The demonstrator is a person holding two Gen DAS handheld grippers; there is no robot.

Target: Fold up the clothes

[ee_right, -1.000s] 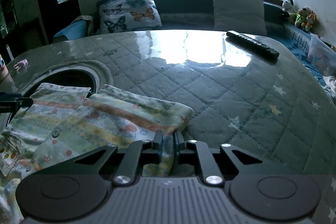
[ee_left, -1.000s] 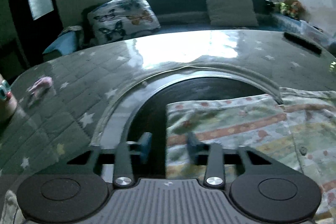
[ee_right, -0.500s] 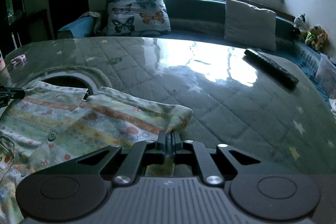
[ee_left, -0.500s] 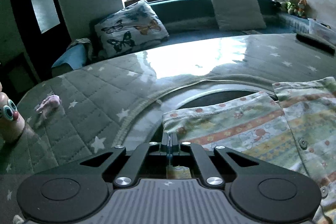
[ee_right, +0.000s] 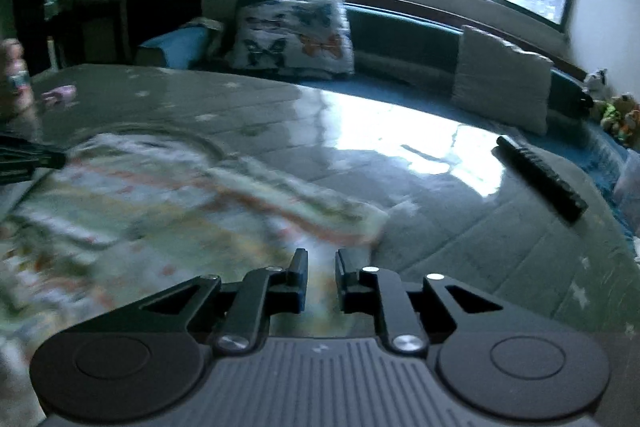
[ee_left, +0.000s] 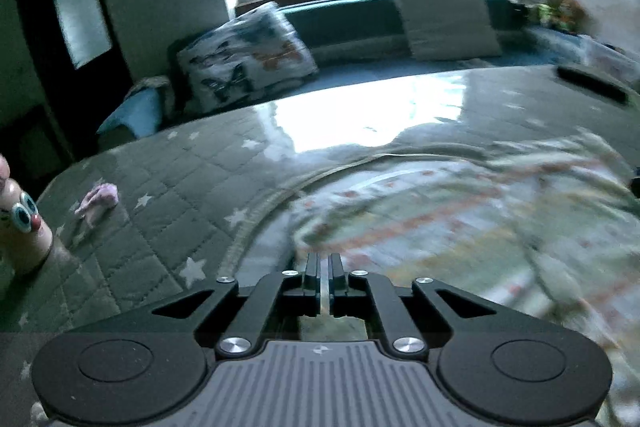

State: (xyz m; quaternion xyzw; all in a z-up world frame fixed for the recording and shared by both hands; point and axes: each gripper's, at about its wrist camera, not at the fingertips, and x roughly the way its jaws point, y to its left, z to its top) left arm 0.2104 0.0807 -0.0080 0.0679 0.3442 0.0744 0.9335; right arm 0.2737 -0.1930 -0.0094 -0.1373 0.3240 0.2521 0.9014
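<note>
On the quilted grey star-print tabletop (ee_right: 500, 259), right gripper (ee_right: 321, 259) opening over the pale floral garment (ee_right: 168, 211); left gripper (ee_left: 324, 261) pinches its edge; only left view shows googly-eyed figurine (ee_left: 22, 223). No writing.

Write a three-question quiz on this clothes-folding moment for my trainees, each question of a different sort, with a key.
1. True or false: the left gripper stands wide open, clear of the garment.
2. In the right wrist view, which dark thing lies on the quilted cover, to the right of the garment? A. remote control B. book C. cup
3. Fill in: the patterned cushion on the sofa is printed with ____.

Key
1. False: it is shut on the garment's edge.
2. A
3. butterflies
</note>
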